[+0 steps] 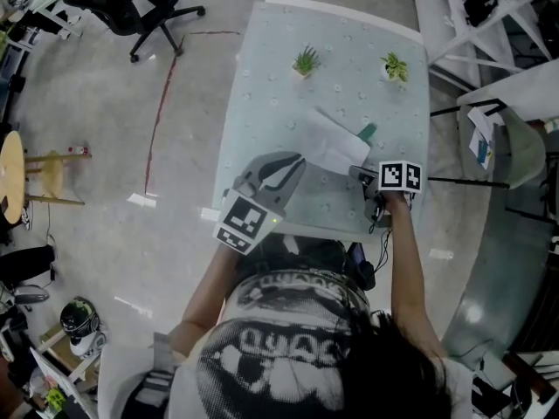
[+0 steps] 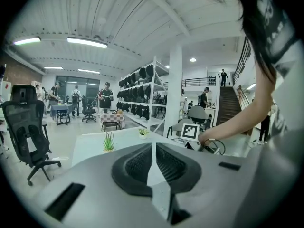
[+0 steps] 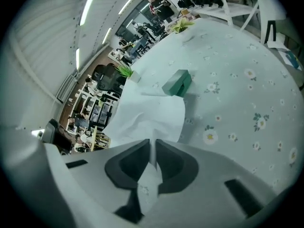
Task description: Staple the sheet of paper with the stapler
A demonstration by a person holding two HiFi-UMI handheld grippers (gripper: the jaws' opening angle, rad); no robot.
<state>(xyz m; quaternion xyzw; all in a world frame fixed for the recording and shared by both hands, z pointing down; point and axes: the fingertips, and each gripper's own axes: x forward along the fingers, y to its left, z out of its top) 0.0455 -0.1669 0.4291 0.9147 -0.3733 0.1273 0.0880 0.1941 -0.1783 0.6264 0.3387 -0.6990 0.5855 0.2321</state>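
**Sheet pinched on the right, stapler just past its far edge**

Head view. On the tabletop (image 1: 288, 77), sheet of paper (image 1: 332, 142) slanting from near right toward far left, with the green stapler (image 1: 367, 132) poking out at its right edge, touching it or partly under it. Right claw (image 1: 356, 173) at the sheet's near corner, the nearer of the two to the stapler. Left claw (image 1: 293, 160) just beside the sheet's left edge, across the paper from the stapler.

Left gripper view. Left claw (image 2: 153, 145) pressed together at the tips, nothing seen between the pads, aimed across the tabletop (image 2: 95, 144) toward two small potted plants (image 2: 109, 141). No sheet or stapler here, only the right claw's marker cube (image 2: 190, 131) off to the right.

Right gripper view. Right claw (image 3: 152, 144) pinching the sheet's near edge, pads closed on the paper. Sheet of paper (image 3: 147, 110) rumpled, running straight ahead to the stapler (image 3: 177, 83) at its far edge, the stapler's long axis slanted across the claw's line. Impossible to tell whether the paper's edge sits inside the stapler's mouth. Likely next: feeding that edge in with the right claw and pressing down with the free left, which calls for a reach over the sheet.
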